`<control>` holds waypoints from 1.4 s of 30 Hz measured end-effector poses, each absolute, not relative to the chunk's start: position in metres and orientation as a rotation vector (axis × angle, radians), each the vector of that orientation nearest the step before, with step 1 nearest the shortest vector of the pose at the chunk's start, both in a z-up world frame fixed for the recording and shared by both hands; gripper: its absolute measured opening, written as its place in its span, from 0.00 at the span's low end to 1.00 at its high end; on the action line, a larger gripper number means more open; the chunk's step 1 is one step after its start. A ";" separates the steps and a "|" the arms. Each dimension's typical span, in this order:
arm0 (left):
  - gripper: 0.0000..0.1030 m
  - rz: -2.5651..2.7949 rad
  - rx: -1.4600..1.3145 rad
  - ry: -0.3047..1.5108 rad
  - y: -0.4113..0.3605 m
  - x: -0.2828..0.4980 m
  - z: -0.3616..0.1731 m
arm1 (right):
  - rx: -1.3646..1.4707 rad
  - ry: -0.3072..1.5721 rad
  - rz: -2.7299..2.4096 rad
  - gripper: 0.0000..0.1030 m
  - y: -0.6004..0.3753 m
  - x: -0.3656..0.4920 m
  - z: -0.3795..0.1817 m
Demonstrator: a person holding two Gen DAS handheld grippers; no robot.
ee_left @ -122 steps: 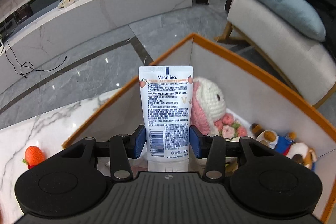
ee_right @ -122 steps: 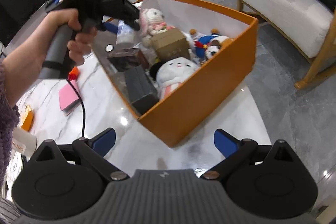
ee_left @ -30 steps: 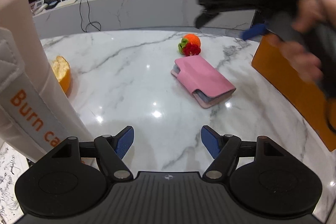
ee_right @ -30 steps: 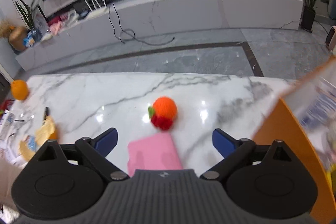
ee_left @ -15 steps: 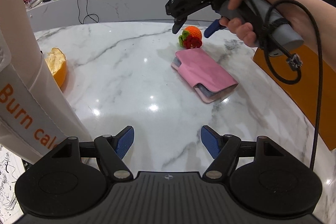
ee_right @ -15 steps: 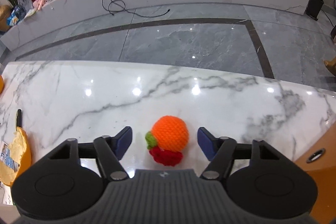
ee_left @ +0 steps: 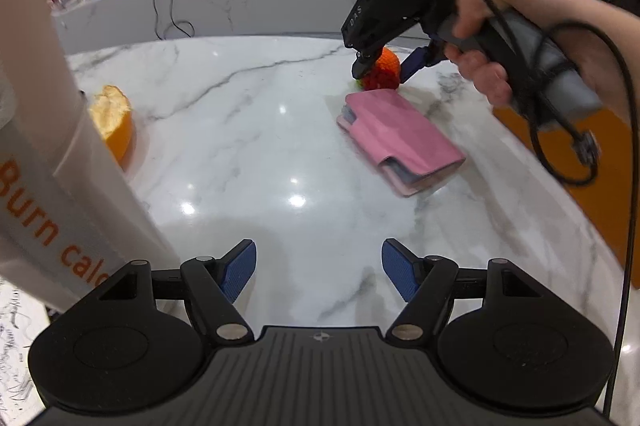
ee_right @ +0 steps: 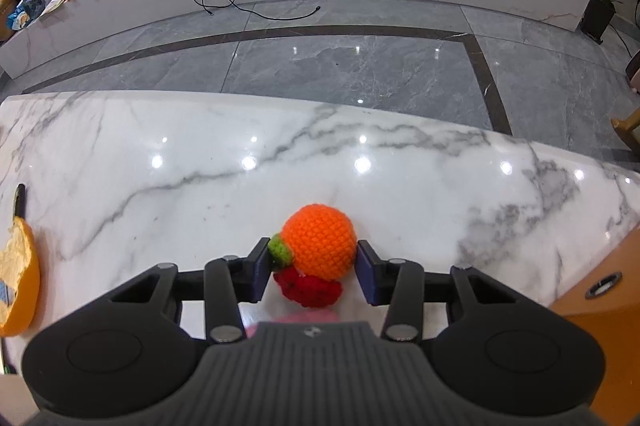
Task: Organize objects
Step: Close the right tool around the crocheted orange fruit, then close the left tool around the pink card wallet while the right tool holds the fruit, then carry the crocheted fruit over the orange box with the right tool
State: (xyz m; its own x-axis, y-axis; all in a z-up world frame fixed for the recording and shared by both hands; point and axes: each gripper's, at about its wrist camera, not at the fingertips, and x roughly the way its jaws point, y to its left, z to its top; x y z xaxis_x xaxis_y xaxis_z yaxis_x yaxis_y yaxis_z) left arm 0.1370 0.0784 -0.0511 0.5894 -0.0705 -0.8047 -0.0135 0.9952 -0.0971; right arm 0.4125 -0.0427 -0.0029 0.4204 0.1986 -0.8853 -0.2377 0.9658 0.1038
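Compared with half a second earlier, the right gripper (ee_right: 312, 268) has narrowed its blue pads from a wide gap to a close bracket around the crocheted orange toy (ee_right: 318, 246), and in the left wrist view it has dropped lower over the marble table (ee_left: 248, 154). Left pad (ee_right: 262, 268) presses the toy's green knitted leaf; the right pad sits against the orange ball's flank, so the jaws appear closed on it. Beneath the round, nubbly orange ball is a red knitted ruffle. Both rest on the glossy white, grey-veined tabletop, near its far edge.

Seen from the left wrist view, the right gripper (ee_left: 382, 66) is a black pistol-grip tool held in a bare hand (ee_left: 480, 66), with a dark cable looped below the wrist. Just in front of the toy (ee_left: 382, 70) lies a pink wallet (ee_left: 400, 142), rectangular, soft-looking, with a snap flap.

Left gripper (ee_left: 318, 272) is spread wide and holds nothing, much as before; its blue ribbed pads hang above bare marble. At far left stands a smooth white cylinder (ee_left: 60, 186) printed in orange letters, with a torn orange peel (ee_left: 114, 118) behind it. An orange box (ee_right: 600, 306) edges the right side.
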 end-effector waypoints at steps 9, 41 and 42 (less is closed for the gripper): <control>0.85 -0.060 -0.085 0.960 0.053 0.185 -0.029 | 0.039 1.014 0.295 0.45 -0.097 0.377 0.046; 0.94 0.037 0.129 1.119 -0.023 0.282 -0.065 | -0.064 1.096 0.456 0.45 -0.167 0.193 0.012; 0.94 0.034 0.118 1.118 -0.022 0.283 -0.065 | -0.085 1.095 0.454 0.45 -0.164 0.190 0.011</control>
State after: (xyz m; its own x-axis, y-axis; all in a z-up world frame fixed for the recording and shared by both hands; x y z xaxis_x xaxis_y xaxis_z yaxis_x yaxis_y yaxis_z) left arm 0.2830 -0.0216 -0.0655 0.4373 0.0870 -0.8951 0.0321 0.9932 0.1122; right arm 0.1903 -0.1644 0.0106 0.3762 0.3133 -0.8720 -0.3960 0.9052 0.1544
